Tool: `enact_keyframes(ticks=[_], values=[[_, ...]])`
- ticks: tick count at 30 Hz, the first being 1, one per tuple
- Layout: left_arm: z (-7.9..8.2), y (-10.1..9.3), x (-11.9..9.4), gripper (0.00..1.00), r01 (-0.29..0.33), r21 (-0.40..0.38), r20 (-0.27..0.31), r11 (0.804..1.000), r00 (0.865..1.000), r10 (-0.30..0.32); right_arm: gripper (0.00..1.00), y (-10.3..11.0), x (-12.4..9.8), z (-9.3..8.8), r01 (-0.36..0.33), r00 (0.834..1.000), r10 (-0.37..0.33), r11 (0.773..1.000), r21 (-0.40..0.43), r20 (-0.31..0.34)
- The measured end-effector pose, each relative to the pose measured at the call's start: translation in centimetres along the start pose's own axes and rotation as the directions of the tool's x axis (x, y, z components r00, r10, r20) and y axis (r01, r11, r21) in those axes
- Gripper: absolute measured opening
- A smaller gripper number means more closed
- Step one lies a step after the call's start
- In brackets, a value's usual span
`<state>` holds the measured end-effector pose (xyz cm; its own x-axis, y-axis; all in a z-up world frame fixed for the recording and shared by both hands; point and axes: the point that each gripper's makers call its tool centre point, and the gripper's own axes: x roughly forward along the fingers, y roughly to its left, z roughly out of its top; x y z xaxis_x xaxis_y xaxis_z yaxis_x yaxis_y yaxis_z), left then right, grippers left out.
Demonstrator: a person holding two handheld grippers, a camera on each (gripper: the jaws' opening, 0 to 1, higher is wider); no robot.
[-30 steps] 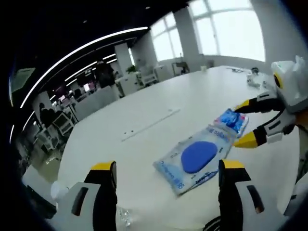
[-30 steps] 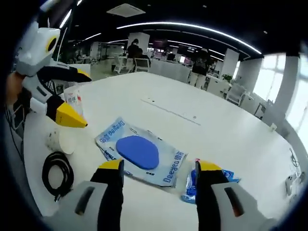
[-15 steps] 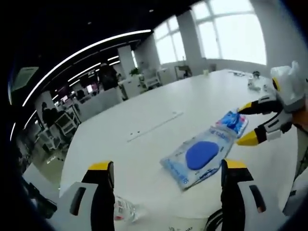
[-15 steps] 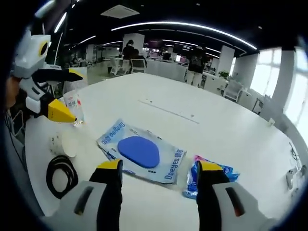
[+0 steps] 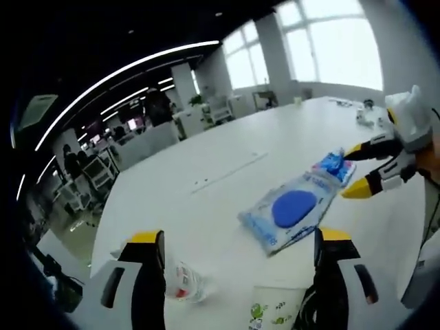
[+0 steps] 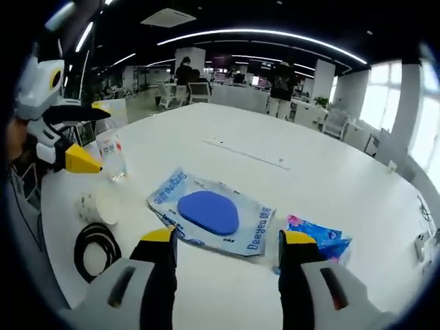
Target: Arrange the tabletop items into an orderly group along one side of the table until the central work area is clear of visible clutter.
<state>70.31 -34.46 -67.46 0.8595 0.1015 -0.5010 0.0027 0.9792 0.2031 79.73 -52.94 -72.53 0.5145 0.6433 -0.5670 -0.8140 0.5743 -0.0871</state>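
Both grippers, left (image 5: 234,275) and right (image 6: 223,265), hover wide-jawed and empty; next, grasp the blue-disc packet (image 6: 210,213) lying mid-table (image 6: 330,172).

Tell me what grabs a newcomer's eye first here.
The clear packet with a blue oval pad lies flat mid-table, straight ahead of the open right tongs. Beside it sits a small blue wrapper; near the left tongs stand a water bottle and black cable coil.
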Motion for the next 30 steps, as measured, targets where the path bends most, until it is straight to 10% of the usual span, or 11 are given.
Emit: enact_keyframes(ticks=[30], values=[[-4.7,3.3,-4.1,0.84,-0.073,-0.077,-0.033,0.994,0.997,0.071,0.53,5.4,0.7,-0.3,-0.097,0.995,0.095,0.994,-0.058,-0.041]])
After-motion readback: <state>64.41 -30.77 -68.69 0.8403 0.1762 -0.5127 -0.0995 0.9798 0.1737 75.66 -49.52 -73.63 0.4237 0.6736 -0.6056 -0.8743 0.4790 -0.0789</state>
